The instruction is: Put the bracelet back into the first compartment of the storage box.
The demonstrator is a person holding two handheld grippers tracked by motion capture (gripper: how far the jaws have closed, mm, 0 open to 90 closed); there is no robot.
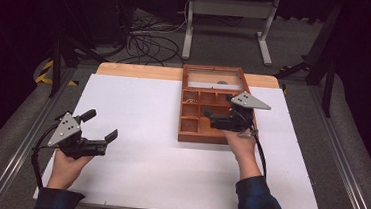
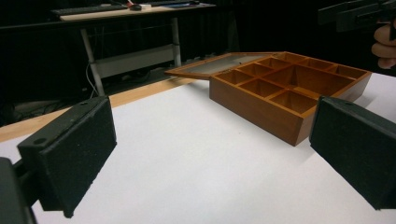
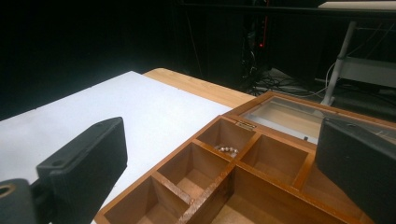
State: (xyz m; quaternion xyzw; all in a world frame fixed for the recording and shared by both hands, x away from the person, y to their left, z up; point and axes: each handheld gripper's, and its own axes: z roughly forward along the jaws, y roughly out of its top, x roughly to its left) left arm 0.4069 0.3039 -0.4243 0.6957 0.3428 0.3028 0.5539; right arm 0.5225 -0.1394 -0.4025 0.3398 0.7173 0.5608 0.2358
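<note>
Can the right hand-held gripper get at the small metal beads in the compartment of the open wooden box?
Probably yes: the right hand-held gripper hovers open above the brown wooden compartment box, its lid open; nothing covers the small metal beads.

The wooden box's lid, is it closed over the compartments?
No: the glass-paned lid lies swung open flat behind the wooden box, leaving its compartments uncovered beneath the right gripper.

No writing can be read; the small plate on the wooden box [image 3: 261,163] is illegible.
</note>
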